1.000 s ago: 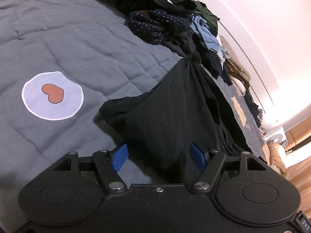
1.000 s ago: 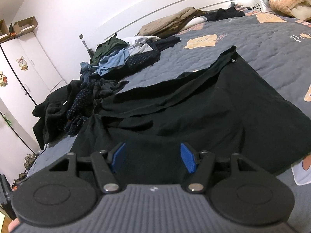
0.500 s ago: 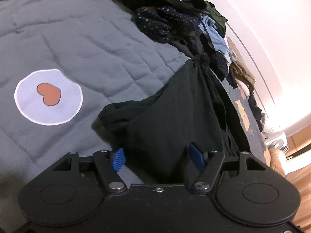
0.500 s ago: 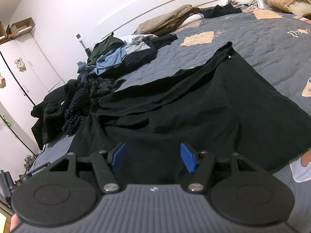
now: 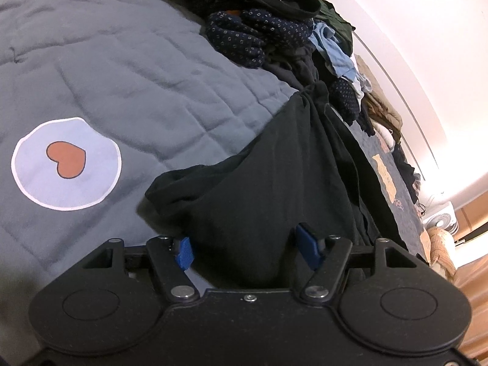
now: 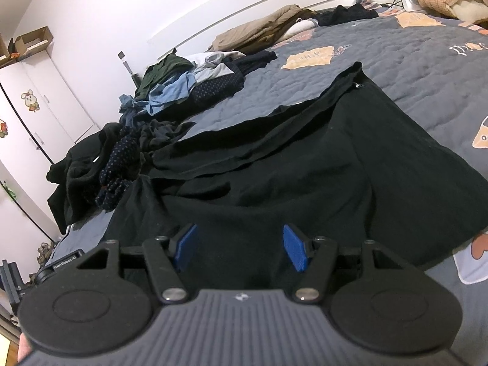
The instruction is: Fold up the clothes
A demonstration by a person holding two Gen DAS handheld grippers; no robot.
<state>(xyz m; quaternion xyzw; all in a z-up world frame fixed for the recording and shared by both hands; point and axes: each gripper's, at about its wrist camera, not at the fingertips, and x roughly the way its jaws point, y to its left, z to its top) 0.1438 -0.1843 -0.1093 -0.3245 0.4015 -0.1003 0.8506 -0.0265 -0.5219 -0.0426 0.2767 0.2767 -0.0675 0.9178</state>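
- Left wrist view: my left gripper (image 5: 247,248) sits low at the near corner of the black soft cotton garment (image 5: 268,189), blue fingers (image 5: 308,245) apart, cloth lying between them, nothing clamped yet.
- Right wrist view: my right gripper (image 6: 239,251) is over the near edge of the same garment (image 6: 305,177), fingers (image 6: 294,251) spread wide, cloth under them, no pinch.
- Garment lies spread on the grey quilted bed cover (image 5: 122,85), one long flap folded across the far side, bunched at the corner towards the pile of loose mixed clothes (image 6: 131,152).
- Risk, my guess: closing here could grab the quilt along with the cloth, or catch only one layer, so the fold comes up crooked.
- Risk: the bunched corner touches the pile; lifting may drag the dark navy dotted fabric (image 5: 259,39) along.
- Left view only: round pale patch with an orange heart (image 5: 65,163) on the bed cover, and the crumpled near corner up close.
- Right view only: full spread of the garment, white wardrobe with stickers (image 6: 39,113), tan folded clothes (image 6: 262,30) by the headboard, left gripper's body peeking in at lower left.
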